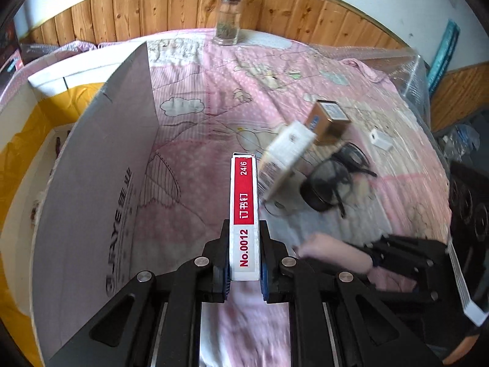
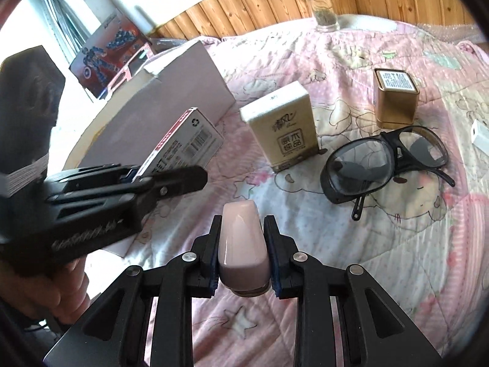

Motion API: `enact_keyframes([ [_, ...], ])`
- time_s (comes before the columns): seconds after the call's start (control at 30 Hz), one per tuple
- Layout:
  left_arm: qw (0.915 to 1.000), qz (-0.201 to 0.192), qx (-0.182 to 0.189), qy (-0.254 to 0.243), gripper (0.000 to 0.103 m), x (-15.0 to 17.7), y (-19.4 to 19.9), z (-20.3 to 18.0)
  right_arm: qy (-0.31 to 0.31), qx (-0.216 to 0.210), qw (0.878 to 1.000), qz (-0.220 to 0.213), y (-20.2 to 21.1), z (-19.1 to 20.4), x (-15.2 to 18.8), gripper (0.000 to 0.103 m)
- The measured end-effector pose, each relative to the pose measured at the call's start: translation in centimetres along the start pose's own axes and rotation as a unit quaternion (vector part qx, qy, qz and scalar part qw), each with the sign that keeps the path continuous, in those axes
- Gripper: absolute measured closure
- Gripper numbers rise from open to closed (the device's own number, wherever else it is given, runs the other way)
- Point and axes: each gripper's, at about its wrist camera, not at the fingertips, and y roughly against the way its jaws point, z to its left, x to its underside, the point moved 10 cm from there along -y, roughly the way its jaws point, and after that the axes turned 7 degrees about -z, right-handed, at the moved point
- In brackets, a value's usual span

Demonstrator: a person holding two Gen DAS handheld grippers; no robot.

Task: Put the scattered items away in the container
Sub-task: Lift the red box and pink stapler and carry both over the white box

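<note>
Left gripper (image 1: 244, 263) at bottom centre of its view, fingers clamped on a staple box (image 1: 244, 214), red and white, lifted above the pink quilt (image 1: 198, 91). The cardboard container (image 1: 101, 183) fills the left of that frame, its flap just beside the box. Over in the right wrist view, the right gripper (image 2: 243, 253) pinches a pale pink oblong item (image 2: 243, 244) at lower centre. Still lying on the quilt: tissue pack (image 2: 282, 125) at centre, gold tin (image 2: 395, 102) upper right, dark safety glasses (image 2: 385, 165) right of centre, a small white piece (image 2: 481, 133) at the right edge. Glass jar (image 1: 229, 15) stands at top centre, near the wooden panelling.
</note>
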Motion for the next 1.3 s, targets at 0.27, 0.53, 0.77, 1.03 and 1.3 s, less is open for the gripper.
enact_keyframes([
  [0.27, 0.999, -0.025, -0.012, -0.036, 0.088, 0.5, 4.0, -1.5, 0.009, 0.01, 1.0, -0.008, 2.2, 1.4, 1.5, 0.076],
  [0.53, 0.9984, -0.039, 0.003, -0.041, 0.088, 1.4, 7.3, -2.8, 0.005, 0.026, 1.0, -0.016, 3.6, 1.8, 2.1, 0.076],
  [0.77, 0.9979, -0.045, 0.018, -0.041, 0.088, 2.5, 9.5, -3.4, 0.001, 0.039, 0.999, -0.021, 5.0, 2.5, 3.1, 0.076],
  [1.03, 0.9978, -0.049, 0.029, -0.032, 0.088, 3.7, 11.7, -2.7, 0.003, 0.046, 0.999, -0.027, 6.5, 4.3, 3.9, 0.076],
  [1.3, 0.9974, -0.061, 0.034, -0.02, 0.088, 4.2, 14.0, -1.1, 0.031, 0.037, 0.998, -0.031, 7.0, 8.1, 3.5, 0.076],
])
